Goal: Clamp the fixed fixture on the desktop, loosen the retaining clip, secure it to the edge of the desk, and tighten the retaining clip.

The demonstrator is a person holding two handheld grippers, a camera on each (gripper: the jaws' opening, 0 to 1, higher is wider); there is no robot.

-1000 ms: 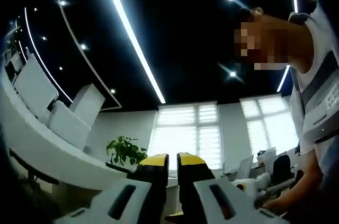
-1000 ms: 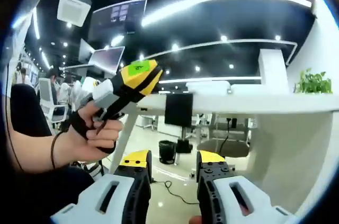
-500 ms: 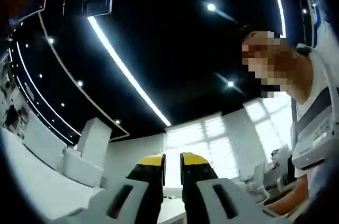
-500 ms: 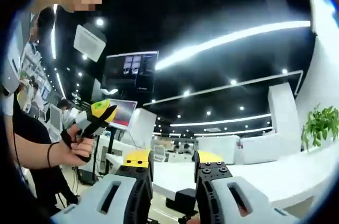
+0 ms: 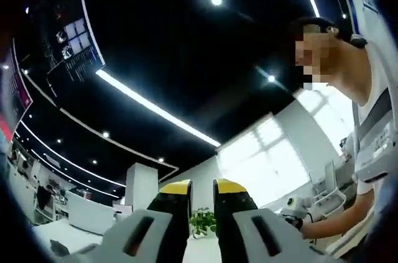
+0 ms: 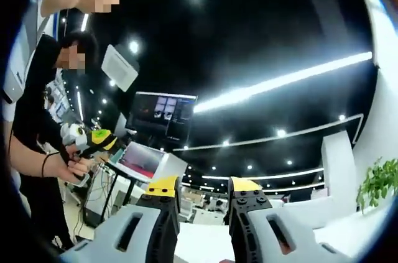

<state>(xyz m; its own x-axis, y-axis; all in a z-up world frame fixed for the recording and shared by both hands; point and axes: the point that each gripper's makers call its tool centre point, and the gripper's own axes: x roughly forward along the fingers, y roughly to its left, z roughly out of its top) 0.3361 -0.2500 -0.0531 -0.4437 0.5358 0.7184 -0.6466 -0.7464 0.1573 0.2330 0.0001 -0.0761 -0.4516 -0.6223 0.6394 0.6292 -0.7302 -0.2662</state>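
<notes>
- While both cameras tilt up toward a dark ceiling, the left gripper view has a hanging screen [image 5: 78, 42] at far left, one long light strip [image 5: 155, 109] running across the middle, and two round ceiling lamps [image 5: 216, 0] to its right.
- Low at left in that view stands one white pillar [image 5: 141, 185], and one small green plant [image 5: 202, 219] sits just behind the jaws.
- At the bottom, the left gripper [image 5: 201, 189] shows two yellow-tipped jaws set close with a narrow gap between them and nothing in it.
- Right of the jaws comes a bright window [image 5: 264, 160], then a person in a white top [image 5: 376, 132] at the right edge.
- That person's hand [image 5: 298, 224], low at right, grips a white tool; it is too small to tell more.
- Neither the fixture nor its clip can be made out in these pictures, and I cannot tell where it lies.
- Turning to the right gripper view, a person in a black top [image 6: 37, 120] stands at the left edge, and their hand [image 6: 71, 166] holds the other gripper, yellow-tipped with a green patch; its jaws are too small to judge.
- Right of that hang one square ceiling panel [image 6: 119, 67] and one dark screen [image 6: 165, 117], with a slanted monitor [image 6: 142, 160] below.
- One long light strip [image 6: 280, 79] crosses the ceiling toward the right.
- At the bottom, the right gripper [image 6: 202, 183] has its two yellow-tipped jaws parted, gripping nothing.
- Far right shows one white pillar [image 6: 336, 166] and one leafy plant [image 6: 379, 183].
</notes>
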